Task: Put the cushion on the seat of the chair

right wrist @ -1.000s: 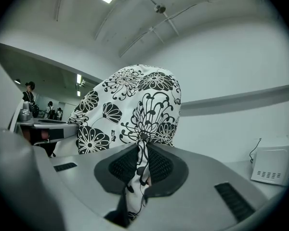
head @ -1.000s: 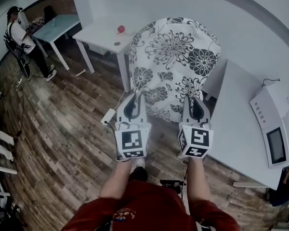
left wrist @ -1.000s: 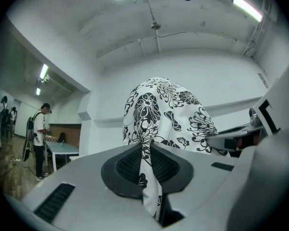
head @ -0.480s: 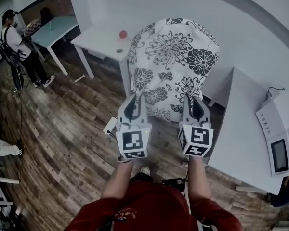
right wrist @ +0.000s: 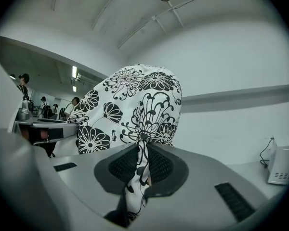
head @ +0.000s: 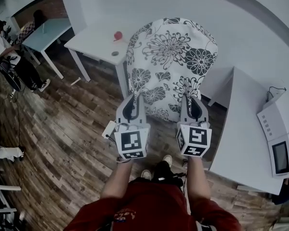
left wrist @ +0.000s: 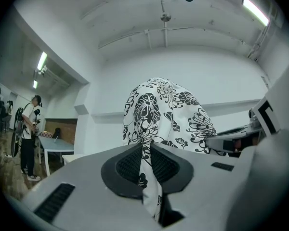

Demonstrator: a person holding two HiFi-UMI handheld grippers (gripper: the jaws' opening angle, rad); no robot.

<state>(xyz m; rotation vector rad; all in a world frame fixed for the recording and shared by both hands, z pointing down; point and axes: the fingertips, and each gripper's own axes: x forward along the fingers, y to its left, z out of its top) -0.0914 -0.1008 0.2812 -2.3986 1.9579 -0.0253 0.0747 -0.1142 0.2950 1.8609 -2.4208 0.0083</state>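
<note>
A white cushion (head: 171,64) printed with black flowers hangs in the air in front of me, held up by its near edge. My left gripper (head: 133,101) is shut on the cushion's near left corner, and the fabric (left wrist: 147,172) runs pinched between its dark pads. My right gripper (head: 192,102) is shut on the near right corner, with the cloth (right wrist: 140,170) squeezed between its pads too. Both grippers point level, side by side. No chair seat shows in any view; the cushion hides what lies behind it.
A white table (head: 94,44) with a small red object (head: 118,35) stands at the back left. Another white table (head: 245,129) with a white device (head: 279,143) is at the right. A person (head: 9,61) stands at far left near a light-blue table (head: 45,32). Wood floor lies below.
The grippers and cushion keep their places. The view has shifted slightly, and the person at far left has stepped a little further left. My feet show lower in the view.
</note>
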